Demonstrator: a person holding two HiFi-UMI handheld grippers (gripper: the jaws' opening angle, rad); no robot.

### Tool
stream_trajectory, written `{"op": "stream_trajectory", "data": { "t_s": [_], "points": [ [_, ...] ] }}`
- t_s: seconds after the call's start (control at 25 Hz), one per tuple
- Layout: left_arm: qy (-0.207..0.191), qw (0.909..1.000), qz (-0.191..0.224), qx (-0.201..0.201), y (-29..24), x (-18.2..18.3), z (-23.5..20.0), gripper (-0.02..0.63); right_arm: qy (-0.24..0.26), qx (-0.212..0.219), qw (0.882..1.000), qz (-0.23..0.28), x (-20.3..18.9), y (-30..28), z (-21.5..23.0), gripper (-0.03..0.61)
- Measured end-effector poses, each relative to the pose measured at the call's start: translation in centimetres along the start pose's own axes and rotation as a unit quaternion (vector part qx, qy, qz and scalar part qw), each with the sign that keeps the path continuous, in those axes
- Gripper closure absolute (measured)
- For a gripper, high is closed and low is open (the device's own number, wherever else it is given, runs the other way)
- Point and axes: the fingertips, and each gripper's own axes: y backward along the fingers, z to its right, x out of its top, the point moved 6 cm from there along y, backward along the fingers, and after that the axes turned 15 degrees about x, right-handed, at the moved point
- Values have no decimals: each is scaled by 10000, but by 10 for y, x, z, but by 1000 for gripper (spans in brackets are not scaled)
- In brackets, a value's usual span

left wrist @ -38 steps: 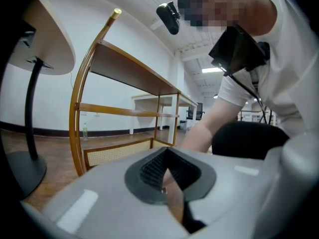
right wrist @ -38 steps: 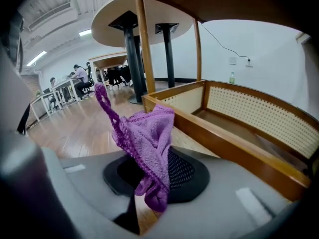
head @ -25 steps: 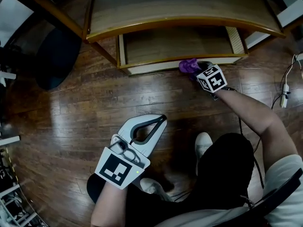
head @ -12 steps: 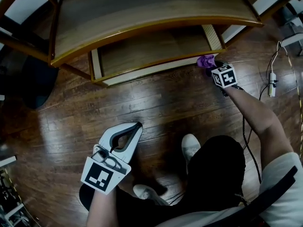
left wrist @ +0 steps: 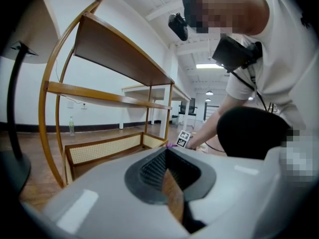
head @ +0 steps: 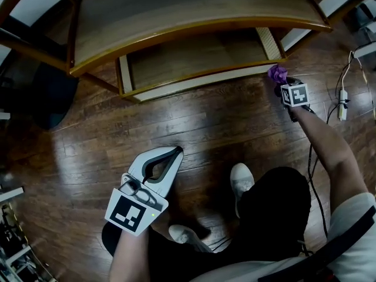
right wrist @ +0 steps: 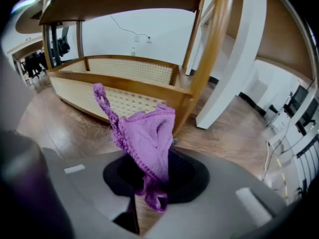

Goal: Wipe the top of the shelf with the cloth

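Observation:
A wooden shelf (head: pixel 194 7) with a curved top board fills the upper part of the head view; its bottom tier (head: pixel 194 54) has cane sides. My right gripper (head: pixel 281 81) is shut on a purple cloth (head: pixel 276 72), held low by the shelf's front right corner post (right wrist: pixel 212 44). The cloth (right wrist: pixel 147 141) stands up bunched from the closed jaws in the right gripper view. My left gripper (head: pixel 174 153) hangs over the wood floor near my legs, jaws together and empty. In the left gripper view the shelf (left wrist: pixel 114 54) rises at the left.
A dark round chair base (head: pixel 50 93) sits on the floor at left. A white power strip and cables (head: pixel 342 101) lie at right. A white post (right wrist: pixel 234 68) stands right of the shelf. My shoes (head: pixel 239 178) and legs are at the bottom.
My right gripper has carried the cloth rightward along the bottom tier's front edge to the shelf's right corner. The left gripper has stayed near my legs.

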Motion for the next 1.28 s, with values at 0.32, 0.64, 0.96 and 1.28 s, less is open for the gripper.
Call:
{"op": "stream_trajectory", "data": {
  "t_s": [0.32,0.64,0.96,1.28],
  "points": [
    [-71,9999,77,25,15,2,-1,595,1321,2621,9560,-18,40,-42,-252,479],
    [-169,9996,102,225,43,3,-7,595,3092,3718,8752,-132,112,-98,-448,479],
    [-221,9990,65,386,58,1,-13,595,3212,3316,8867,-274,144,-155,-473,479],
    [-320,9993,-55,180,42,-7,-10,595,2764,2807,9188,-240,123,-143,-377,479]
  ]
}}
